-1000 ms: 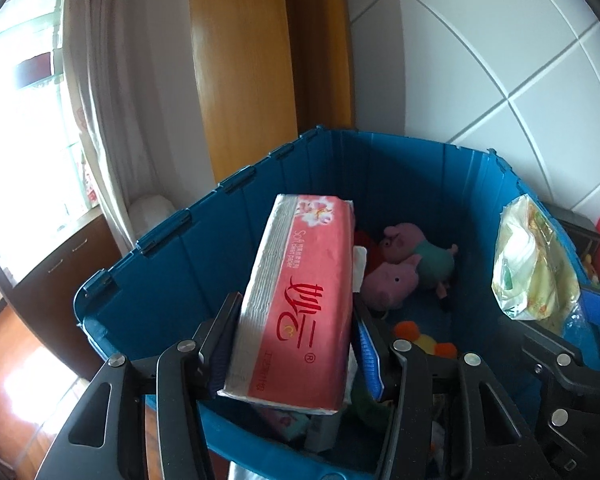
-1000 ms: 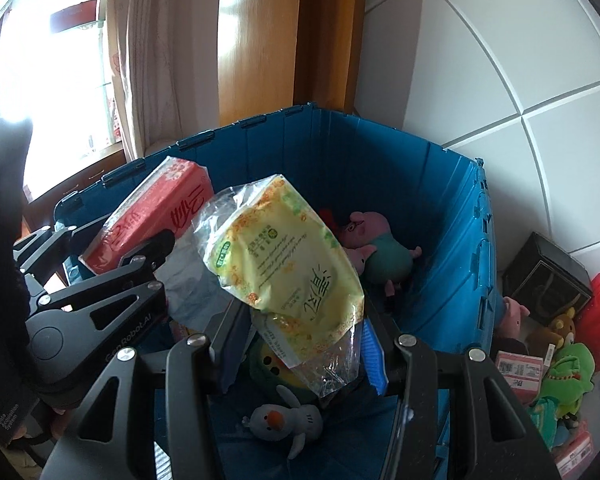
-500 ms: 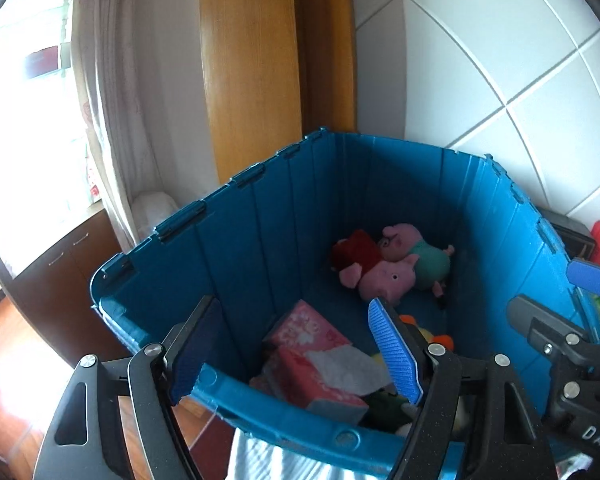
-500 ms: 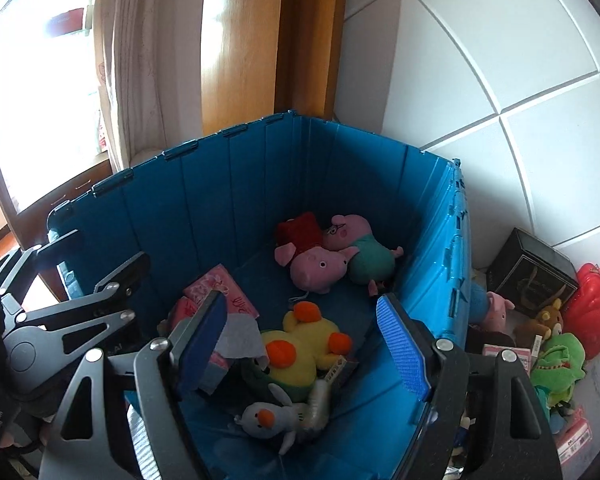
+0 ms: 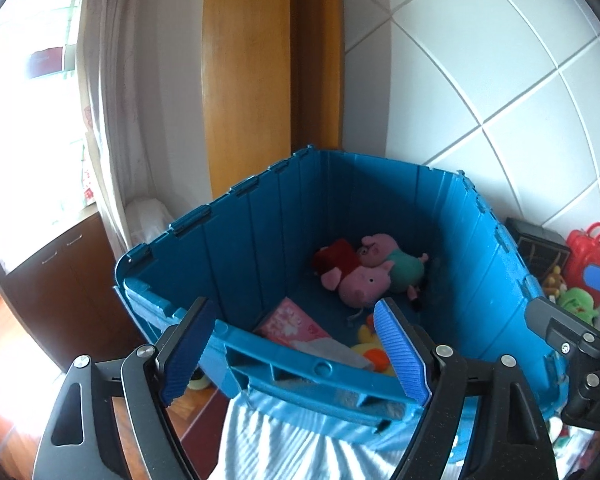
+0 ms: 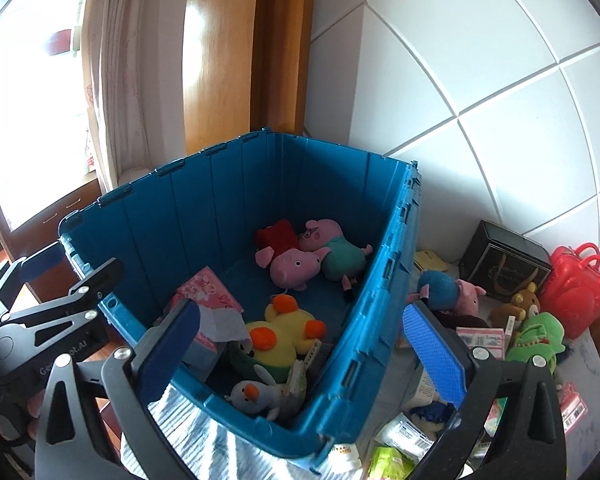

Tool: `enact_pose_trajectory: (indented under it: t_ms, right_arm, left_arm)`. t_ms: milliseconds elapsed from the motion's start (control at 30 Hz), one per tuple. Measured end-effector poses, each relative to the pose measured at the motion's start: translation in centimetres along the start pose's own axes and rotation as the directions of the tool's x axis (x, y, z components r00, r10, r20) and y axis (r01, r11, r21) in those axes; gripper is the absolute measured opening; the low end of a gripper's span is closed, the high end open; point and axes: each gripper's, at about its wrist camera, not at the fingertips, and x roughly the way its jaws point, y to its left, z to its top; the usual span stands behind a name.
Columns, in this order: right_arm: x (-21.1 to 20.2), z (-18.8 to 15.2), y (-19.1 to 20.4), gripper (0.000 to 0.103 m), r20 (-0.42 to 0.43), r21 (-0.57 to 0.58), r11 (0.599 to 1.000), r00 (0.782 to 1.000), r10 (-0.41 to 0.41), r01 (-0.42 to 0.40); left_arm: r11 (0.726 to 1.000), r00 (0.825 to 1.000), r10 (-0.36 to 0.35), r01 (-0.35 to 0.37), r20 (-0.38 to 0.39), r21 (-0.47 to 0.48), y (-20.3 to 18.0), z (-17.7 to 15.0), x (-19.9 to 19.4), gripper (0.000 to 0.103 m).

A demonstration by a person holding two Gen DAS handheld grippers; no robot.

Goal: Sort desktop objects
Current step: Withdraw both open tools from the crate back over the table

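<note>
Left hand-held gripper [image 5: 294, 346] opening, empty, right hand-held gripper [image 6: 300, 352] opening, empty, above blue bin [image 6: 380, 304]

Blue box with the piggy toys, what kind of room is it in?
Probably a room at home: the blue box of plush pigs stands beside a curtained window, a tiled wall and a wooden door.

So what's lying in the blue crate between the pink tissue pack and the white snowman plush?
A yellow duck plush with orange feet lies between the pink tissue pack and the white snowman plush, seen in the right wrist view.
</note>
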Motion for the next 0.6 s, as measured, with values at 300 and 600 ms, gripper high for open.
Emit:
enact_pose_trajectory:
  t_ms: [300, 600]
  right_arm:
    - [-2.6, -2.2, -2.3, 0.103, -0.001, 0.013, 1.0, 1.0, 0.005, -0.005]
    - [-5.9, -5.2, -6.3, 0.103, 0.019, 0.044, 0.999, 1.0, -0.015, 0.014]
  left_arm:
    - [1.0, 1.0, 0.009, -0.009, 0.005, -0.007, -1.8, -1.1, -2.6, 0.083]
    - [0.999, 0.999, -0.02, 0.02, 0.026, 0.034, -6.5, -2.7, -5.9, 0.083]
